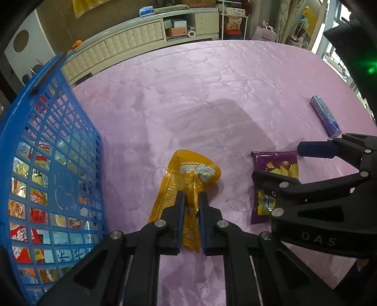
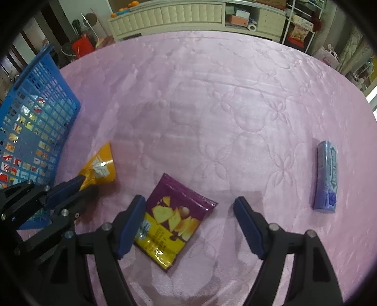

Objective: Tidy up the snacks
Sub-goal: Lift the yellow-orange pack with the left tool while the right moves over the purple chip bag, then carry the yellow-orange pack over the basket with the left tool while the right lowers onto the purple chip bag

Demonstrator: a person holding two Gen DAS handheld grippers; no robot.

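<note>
My left gripper is shut on the lower part of an orange snack packet, which hangs just over the pink cover, right of the blue basket. In the right wrist view the same gripper pinches that orange packet at the left. My right gripper stands open over a purple chip packet lying flat; its left finger sits over the packet's left edge and the pads are not pressing on it. The left wrist view shows that gripper above the purple packet.
The basket holds several snack packets behind its lattice wall. A blue-violet roll-shaped pack lies at the right on the pink quilted cover. A cream cabinet and shelves stand beyond the far edge.
</note>
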